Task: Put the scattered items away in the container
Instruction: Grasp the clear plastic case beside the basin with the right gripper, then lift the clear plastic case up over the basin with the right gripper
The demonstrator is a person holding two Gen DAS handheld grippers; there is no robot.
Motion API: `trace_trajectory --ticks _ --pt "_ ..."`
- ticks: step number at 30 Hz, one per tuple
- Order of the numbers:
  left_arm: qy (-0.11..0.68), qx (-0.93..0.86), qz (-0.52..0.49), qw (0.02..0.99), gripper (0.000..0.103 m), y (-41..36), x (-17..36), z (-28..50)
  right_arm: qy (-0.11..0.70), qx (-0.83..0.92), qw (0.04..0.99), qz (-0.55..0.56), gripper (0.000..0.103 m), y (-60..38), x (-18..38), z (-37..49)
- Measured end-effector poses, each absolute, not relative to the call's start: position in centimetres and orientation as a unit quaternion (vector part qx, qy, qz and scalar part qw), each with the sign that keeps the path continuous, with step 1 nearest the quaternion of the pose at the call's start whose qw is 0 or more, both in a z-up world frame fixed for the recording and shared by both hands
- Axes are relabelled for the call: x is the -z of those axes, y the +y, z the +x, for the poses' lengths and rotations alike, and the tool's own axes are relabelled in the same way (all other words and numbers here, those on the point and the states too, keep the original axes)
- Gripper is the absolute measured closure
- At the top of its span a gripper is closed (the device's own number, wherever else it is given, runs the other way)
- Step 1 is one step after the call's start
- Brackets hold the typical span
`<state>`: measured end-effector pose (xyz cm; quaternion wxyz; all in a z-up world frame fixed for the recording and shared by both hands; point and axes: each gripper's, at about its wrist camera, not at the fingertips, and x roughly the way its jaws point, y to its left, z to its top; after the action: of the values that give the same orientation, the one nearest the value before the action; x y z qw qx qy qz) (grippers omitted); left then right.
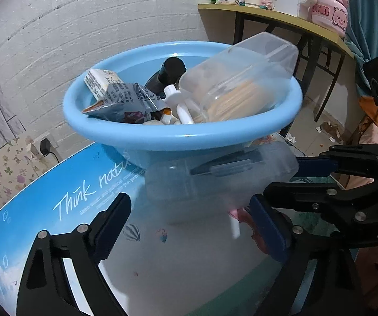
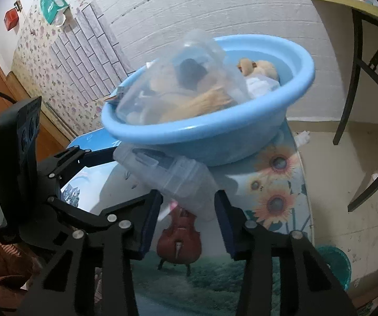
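A blue plastic basin (image 1: 183, 134) stands on the glass table and holds a clear jar of wooden sticks (image 1: 238, 89), a foil snack packet (image 1: 125, 102), a carton, a black bottle and white tubes. A frosted clear plastic case (image 1: 220, 173) lies on the table against the basin's near side, also in the right wrist view (image 2: 173, 176). My left gripper (image 1: 191, 226) is open with the case just ahead of its fingers. My right gripper (image 2: 189, 218) is open, its pads either side of the case's near end. The basin (image 2: 215, 137) also holds a plush toy (image 2: 257, 68).
The table top (image 1: 162, 250) is glass over printed pictures. A yellow side table (image 1: 281, 18) with cups, a white kettle and a pink pot stands behind on the right. A green bin (image 2: 338, 263) sits on the littered floor.
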<state>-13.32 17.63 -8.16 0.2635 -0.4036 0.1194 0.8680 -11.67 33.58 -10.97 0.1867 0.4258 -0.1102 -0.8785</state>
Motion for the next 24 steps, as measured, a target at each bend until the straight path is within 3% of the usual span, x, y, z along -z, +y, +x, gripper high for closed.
trace_trajectory --ticks 15,18,24 --pt "0.171 -0.877 -0.36 0.268 0.007 18.3 8.4 -12.2 -0.121 0.874 0.167 0.441 0.058 33.4 10.9 -11.4" --pt "0.185 -0.875 -0.36 0.265 0.004 18.8 8.8 -12.6 -0.137 0.868 0.168 0.447 0.046 33.5 11.0 -11.9" --pt "0.184 -0.868 -0.364 0.283 0.003 19.6 8.9 -12.6 -0.123 0.865 0.182 0.452 0.044 32.3 11.2 -12.6"
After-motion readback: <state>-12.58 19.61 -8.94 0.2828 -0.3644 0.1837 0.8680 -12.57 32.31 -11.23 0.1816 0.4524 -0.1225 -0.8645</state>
